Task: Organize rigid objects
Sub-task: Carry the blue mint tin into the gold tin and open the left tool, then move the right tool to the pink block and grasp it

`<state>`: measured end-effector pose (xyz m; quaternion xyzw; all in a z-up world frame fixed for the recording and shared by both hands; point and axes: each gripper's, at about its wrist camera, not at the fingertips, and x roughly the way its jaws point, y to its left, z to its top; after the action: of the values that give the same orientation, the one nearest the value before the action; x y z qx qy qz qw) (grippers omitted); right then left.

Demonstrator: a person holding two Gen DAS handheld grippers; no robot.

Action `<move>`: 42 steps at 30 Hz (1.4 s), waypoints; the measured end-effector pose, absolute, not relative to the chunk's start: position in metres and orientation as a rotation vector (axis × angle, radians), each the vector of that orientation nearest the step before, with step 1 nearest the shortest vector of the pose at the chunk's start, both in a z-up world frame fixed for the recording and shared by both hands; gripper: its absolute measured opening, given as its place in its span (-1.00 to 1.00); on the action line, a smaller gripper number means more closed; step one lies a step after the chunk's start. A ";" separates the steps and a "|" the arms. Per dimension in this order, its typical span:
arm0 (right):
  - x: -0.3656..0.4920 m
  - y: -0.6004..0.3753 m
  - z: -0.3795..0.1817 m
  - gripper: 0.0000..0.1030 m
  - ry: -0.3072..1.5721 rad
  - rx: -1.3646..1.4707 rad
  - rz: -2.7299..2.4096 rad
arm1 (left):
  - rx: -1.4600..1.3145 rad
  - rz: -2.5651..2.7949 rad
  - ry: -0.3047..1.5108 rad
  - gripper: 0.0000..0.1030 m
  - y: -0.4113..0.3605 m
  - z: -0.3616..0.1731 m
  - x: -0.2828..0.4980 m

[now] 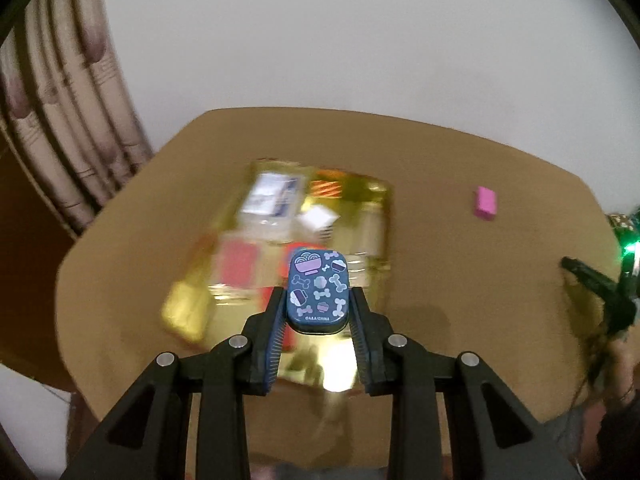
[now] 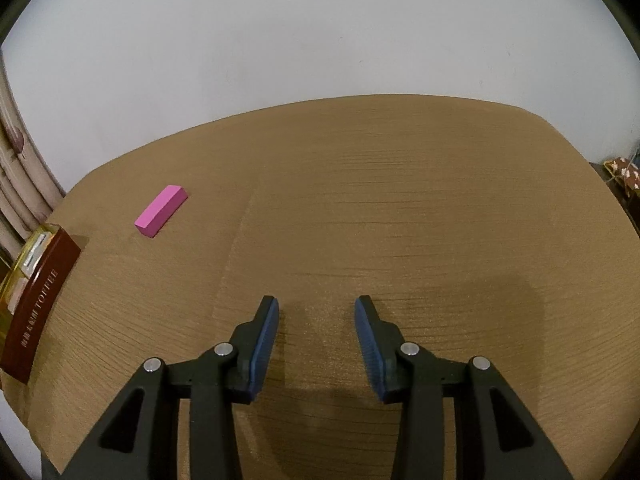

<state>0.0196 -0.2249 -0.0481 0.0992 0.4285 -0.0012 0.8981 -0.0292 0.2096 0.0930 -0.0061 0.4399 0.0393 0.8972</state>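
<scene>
Centrally, rounded printed tin (image 1: pixel 319 289) between ribbed fingers (image 1: pixel 276 334).

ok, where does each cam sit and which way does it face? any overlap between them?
Left wrist: on the left gripper, angled down at the gold box on the wooden table; its own fingers clamp a blue patterned tin, and the right gripper shows at the right edge.
Right wrist: on the right gripper, angled down at bare table; its own open, empty fingers show.
Shared: pink block, gold box, table, white wall.
</scene>
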 end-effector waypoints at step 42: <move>0.072 -0.146 0.009 0.08 0.906 0.216 0.130 | -0.038 0.165 0.864 0.22 0.225 0.057 -0.031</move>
<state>0.0717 -0.1456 0.0090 0.1039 0.4366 0.0626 0.8914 -0.0311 0.2254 0.0568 -0.0184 0.4183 0.0797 0.9046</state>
